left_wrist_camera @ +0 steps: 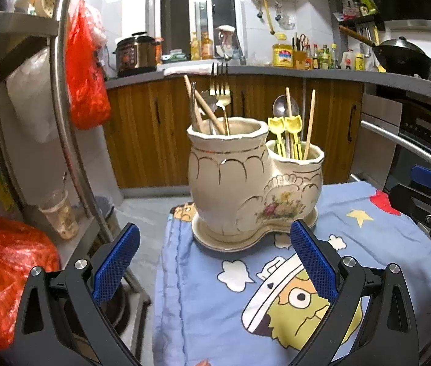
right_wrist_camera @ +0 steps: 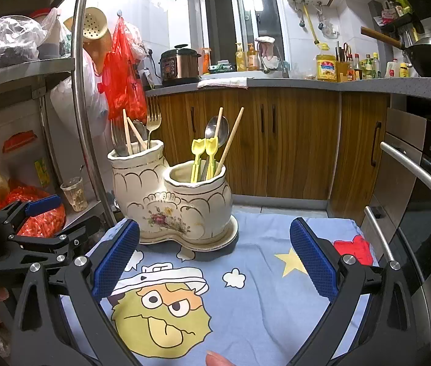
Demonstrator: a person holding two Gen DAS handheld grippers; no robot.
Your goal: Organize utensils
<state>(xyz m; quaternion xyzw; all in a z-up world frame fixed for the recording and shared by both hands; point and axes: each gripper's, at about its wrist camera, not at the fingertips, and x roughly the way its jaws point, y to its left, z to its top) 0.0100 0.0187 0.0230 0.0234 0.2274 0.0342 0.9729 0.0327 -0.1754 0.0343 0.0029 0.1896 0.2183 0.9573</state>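
A cream ceramic double utensil holder [left_wrist_camera: 246, 183] [right_wrist_camera: 172, 204] stands on a blue cartoon cloth [left_wrist_camera: 368, 244] [right_wrist_camera: 261, 289]. Its taller pot holds a gold fork [left_wrist_camera: 220, 91] [right_wrist_camera: 153, 119], chopsticks and other cutlery. Its lower pot holds two yellow plastic forks [left_wrist_camera: 285, 128] [right_wrist_camera: 204, 152], a metal spoon [left_wrist_camera: 282, 105] [right_wrist_camera: 217, 129] and chopsticks. My left gripper [left_wrist_camera: 215, 262] is open and empty in front of the holder. My right gripper [right_wrist_camera: 215, 262] is open and empty, also just short of the holder. Each gripper shows at the edge of the other's view.
A metal rack [right_wrist_camera: 32, 70] with red bags [left_wrist_camera: 84, 70] and a glass cup [right_wrist_camera: 73, 193] stands at the left. Wooden cabinets [right_wrist_camera: 291, 140] and a cluttered counter [left_wrist_camera: 276, 70] lie behind. An oven with a steel handle [right_wrist_camera: 416, 164] is at the right.
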